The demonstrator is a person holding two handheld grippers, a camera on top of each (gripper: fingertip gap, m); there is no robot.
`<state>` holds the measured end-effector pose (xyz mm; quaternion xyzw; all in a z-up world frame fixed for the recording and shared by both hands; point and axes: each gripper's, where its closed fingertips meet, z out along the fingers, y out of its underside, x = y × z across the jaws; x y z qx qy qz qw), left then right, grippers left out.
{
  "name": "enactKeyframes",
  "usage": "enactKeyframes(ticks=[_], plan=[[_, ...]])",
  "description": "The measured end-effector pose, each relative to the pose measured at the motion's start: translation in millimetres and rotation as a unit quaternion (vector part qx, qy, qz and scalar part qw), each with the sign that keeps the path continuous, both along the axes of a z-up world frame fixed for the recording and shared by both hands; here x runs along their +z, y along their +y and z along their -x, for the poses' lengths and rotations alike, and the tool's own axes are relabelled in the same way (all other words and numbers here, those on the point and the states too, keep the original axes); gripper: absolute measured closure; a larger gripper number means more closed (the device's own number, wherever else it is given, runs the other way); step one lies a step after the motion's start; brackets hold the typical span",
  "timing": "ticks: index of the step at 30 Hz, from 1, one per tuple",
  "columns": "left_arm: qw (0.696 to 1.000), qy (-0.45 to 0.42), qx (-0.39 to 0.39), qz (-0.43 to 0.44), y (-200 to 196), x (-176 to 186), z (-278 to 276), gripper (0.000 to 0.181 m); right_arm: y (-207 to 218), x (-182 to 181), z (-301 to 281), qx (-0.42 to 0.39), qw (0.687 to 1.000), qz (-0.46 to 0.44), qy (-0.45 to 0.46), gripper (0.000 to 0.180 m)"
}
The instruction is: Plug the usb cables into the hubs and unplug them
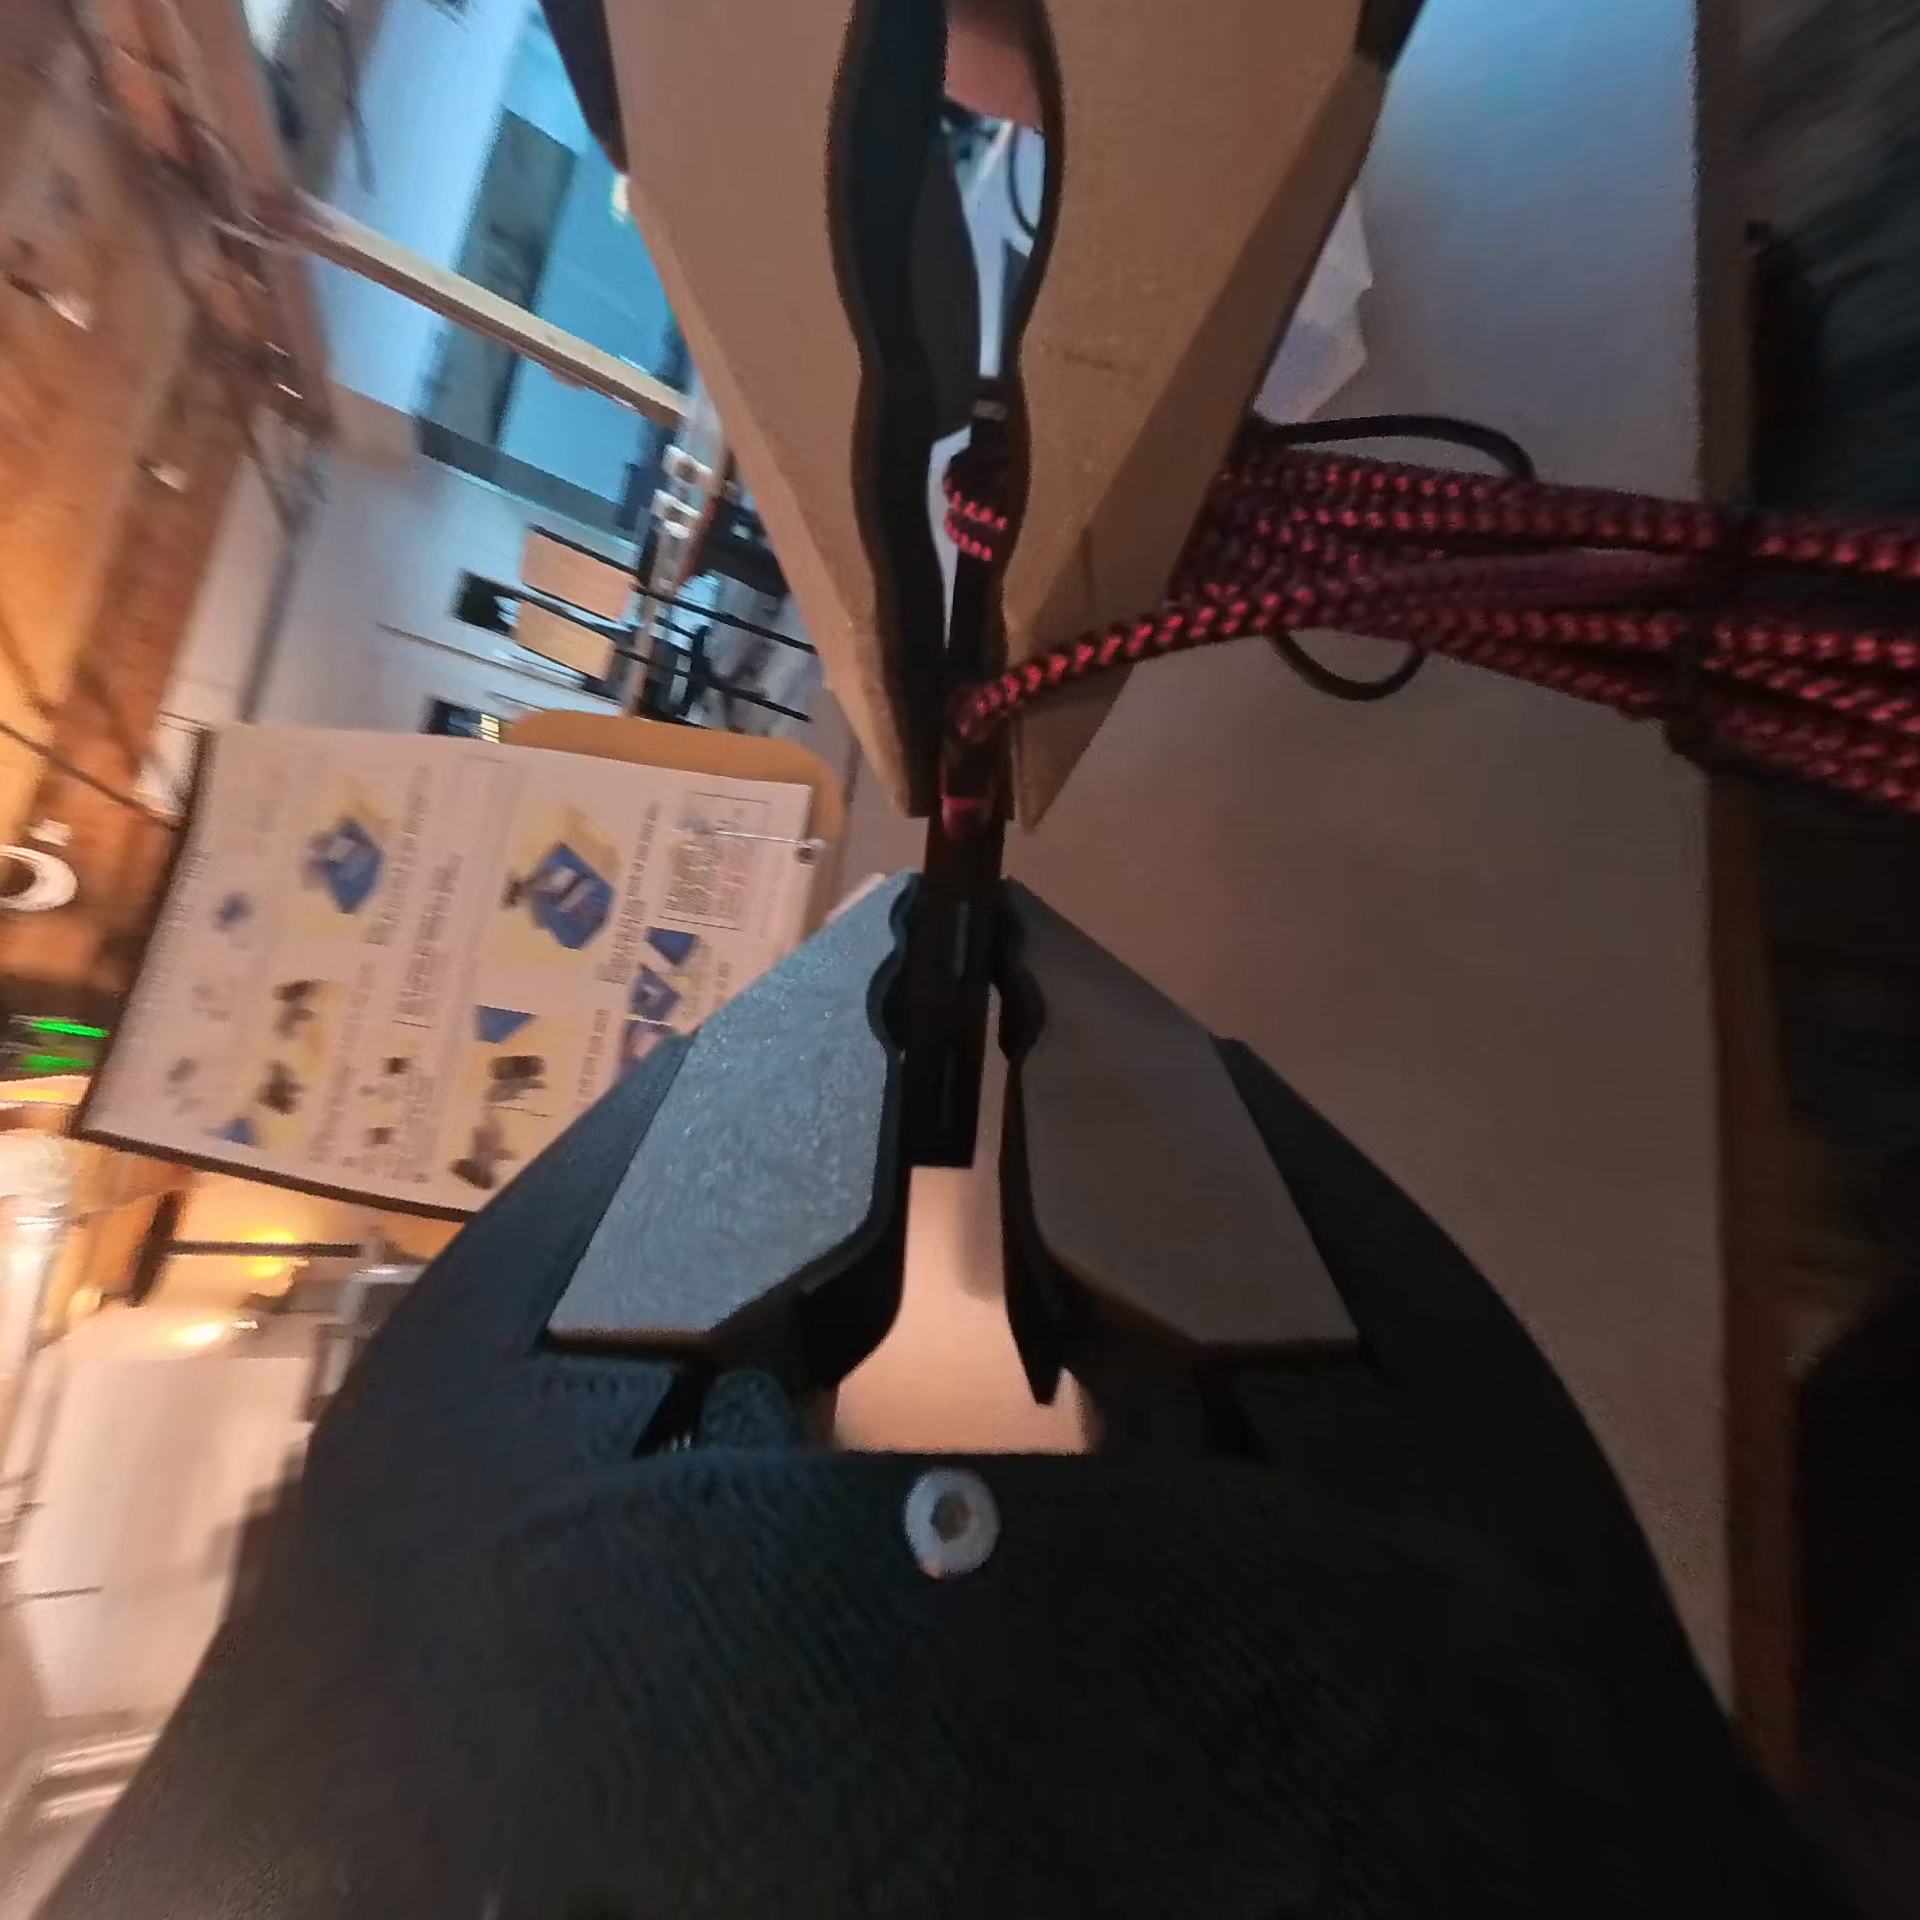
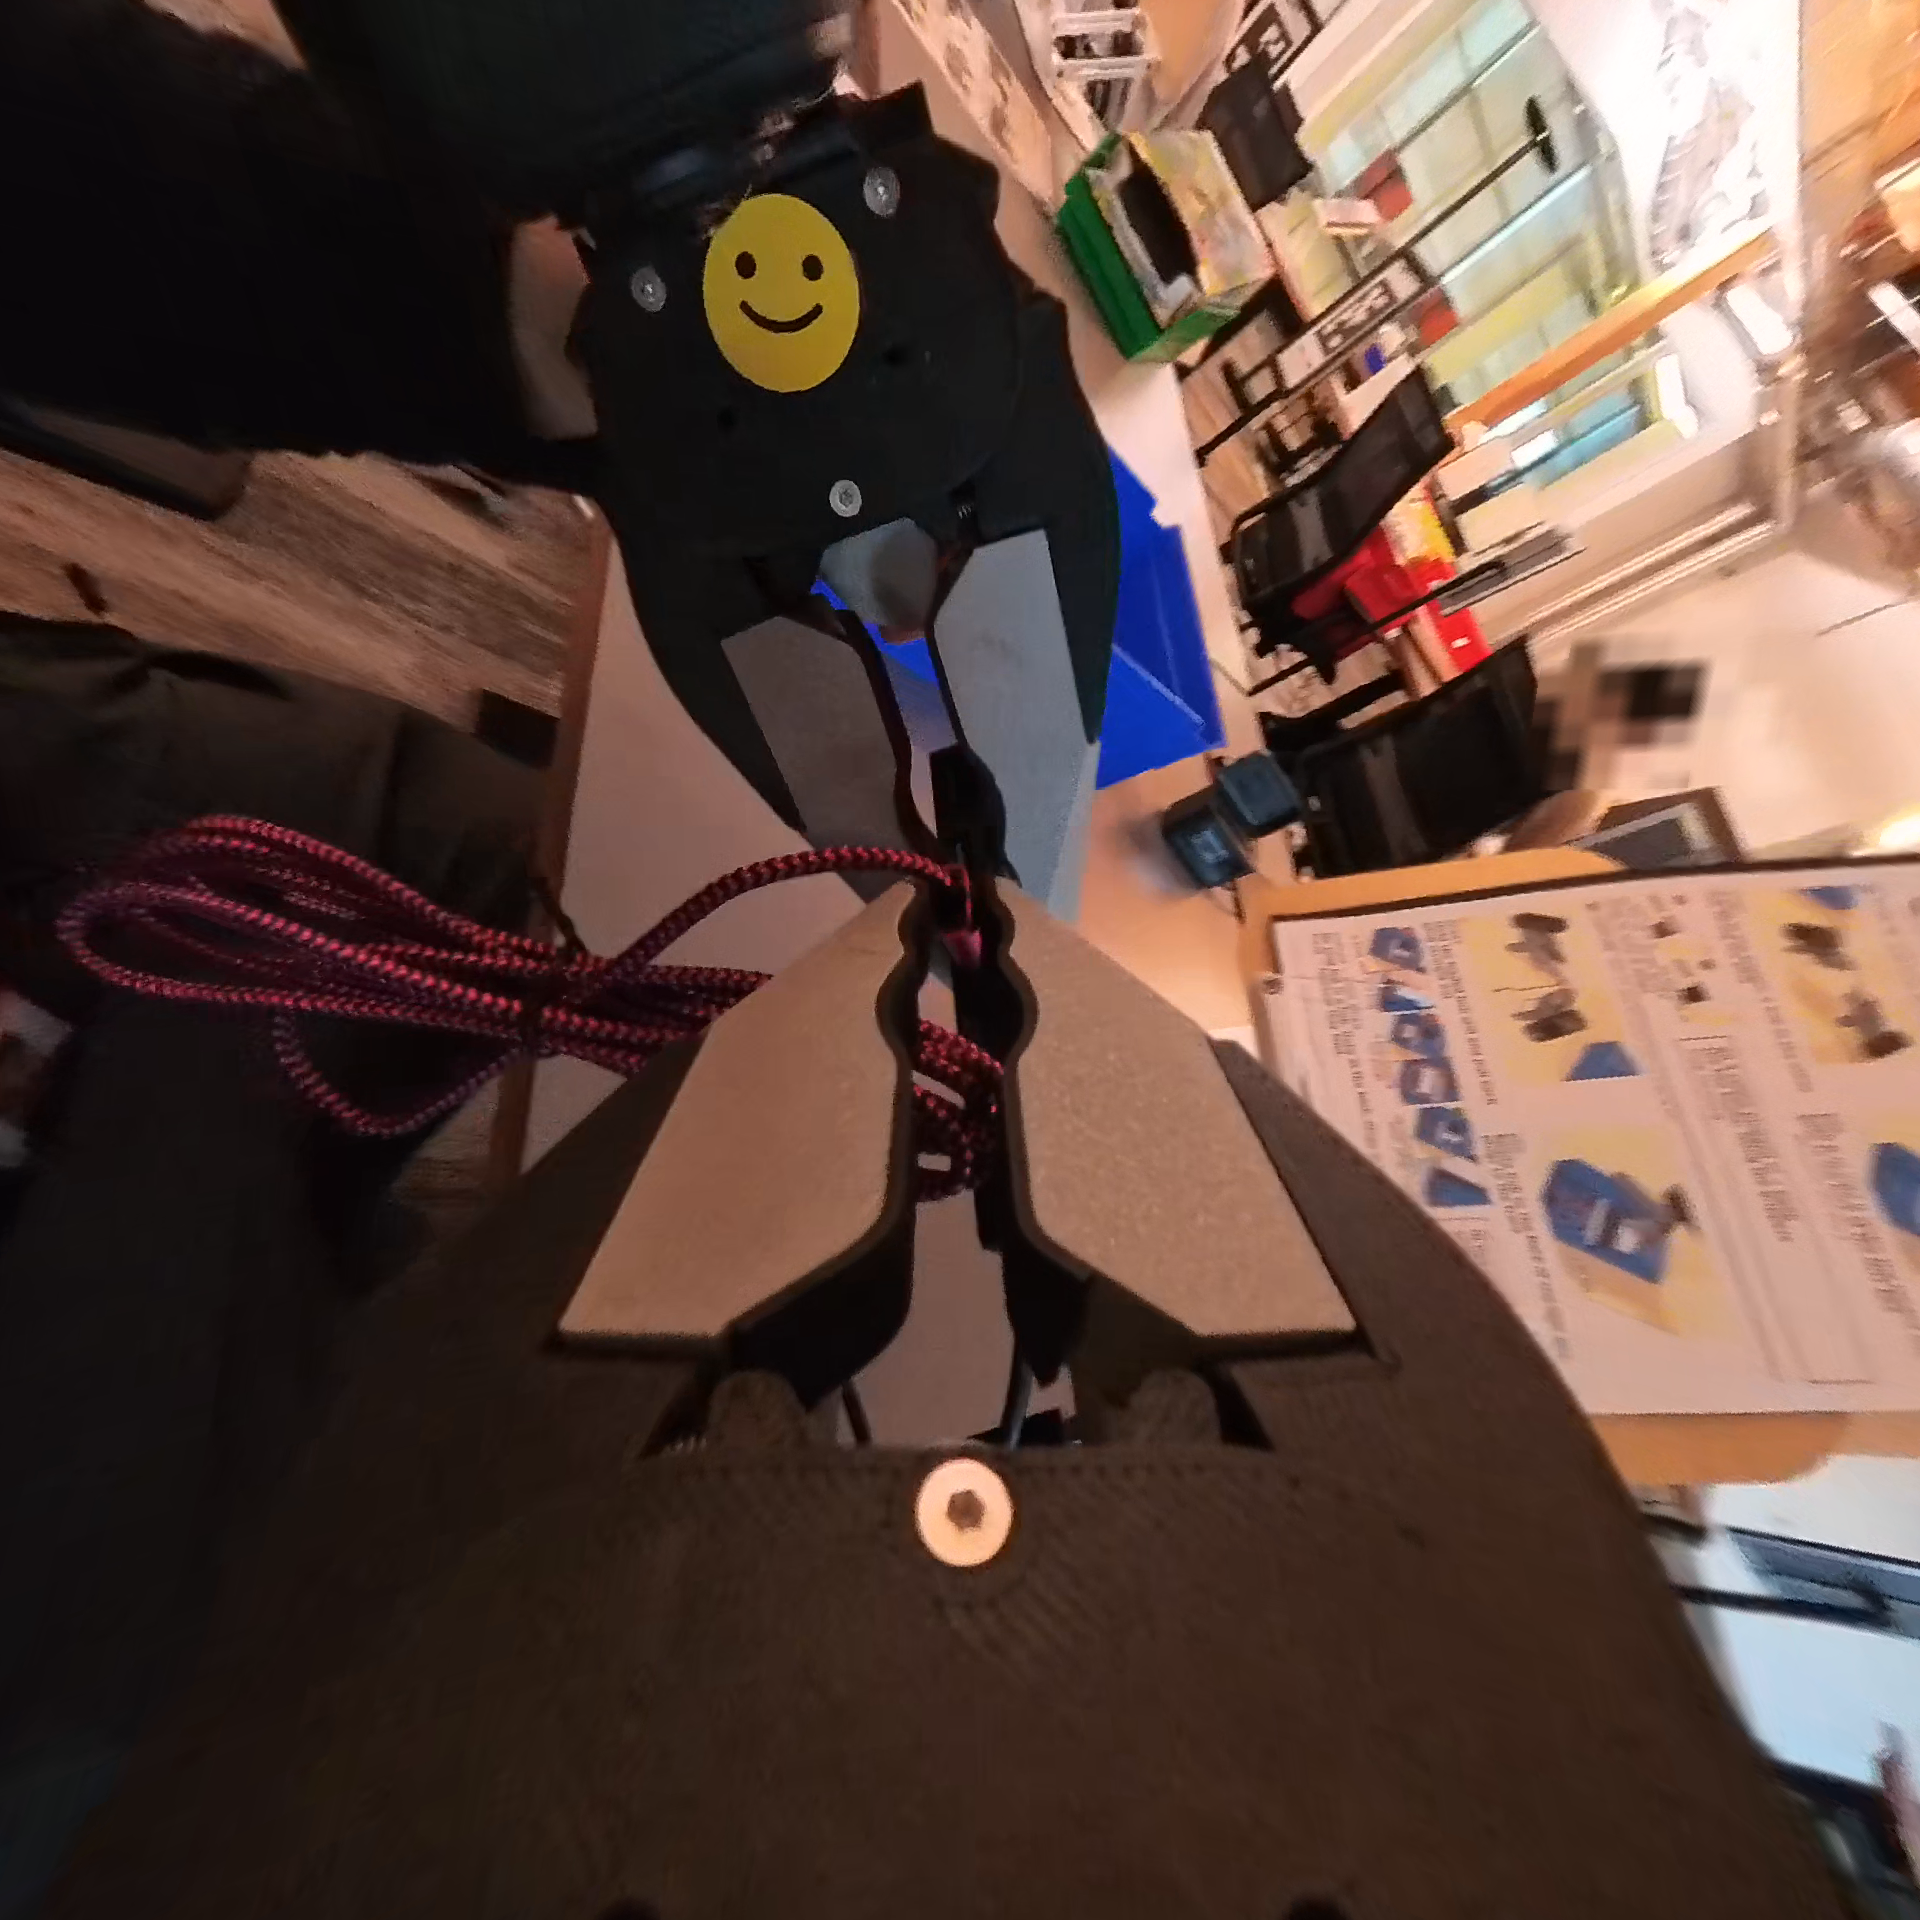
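Note:
A red-and-black braided USB cable (image 1: 1558,582) hangs in a coiled bundle to the right; it also shows in the right wrist view (image 2: 395,987). Its black plug (image 1: 951,997) is clamped between my left gripper's (image 1: 956,894) shut fingers. My right gripper (image 1: 961,810) meets it tip to tip from above. In the right wrist view my right gripper (image 2: 956,904) is shut on the braided cable just behind the plug (image 2: 956,790). A black piece also lies between its fingers; I cannot tell if it is a hub. The left gripper (image 2: 966,862) bears a yellow smiley sticker.
A pale table top (image 1: 1351,1039) with a wooden edge (image 1: 1745,1039) lies behind the grippers. A printed sheet on a board (image 2: 1610,1122) stands nearby, also in the left wrist view (image 1: 468,966). A blue bin (image 2: 1153,644), a green crate (image 2: 1132,260) and shelving stand farther off.

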<state>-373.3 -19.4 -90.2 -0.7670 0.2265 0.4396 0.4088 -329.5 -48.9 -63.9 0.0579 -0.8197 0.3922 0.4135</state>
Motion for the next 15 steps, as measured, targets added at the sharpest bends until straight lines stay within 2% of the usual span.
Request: enactKeyframes(ticks=[2,7,10,15], plan=[[0.999,0.043,0.001,-0.011,-1.5,8.4,-0.2,0.172,-2.4,3.4,-2.6,0.001,1.0,-0.004,0.029,0.174],[0.989,0.144,0.043,0.0,-3.3,13.7,9.3,0.172,3.7,-1.7,4.0,0.001,1.0,0.012,-0.012,0.163],[0.977,0.199,0.08,0.003,-5.3,17.3,20.2,0.172,10.1,-3.7,13.4,-0.019,1.0,0.001,0.014,0.166],[0.976,0.197,0.096,0.01,-8.6,12.5,30.3,0.173,11.5,-9.4,23.8,-0.043,0.996,-0.033,0.065,0.168]])
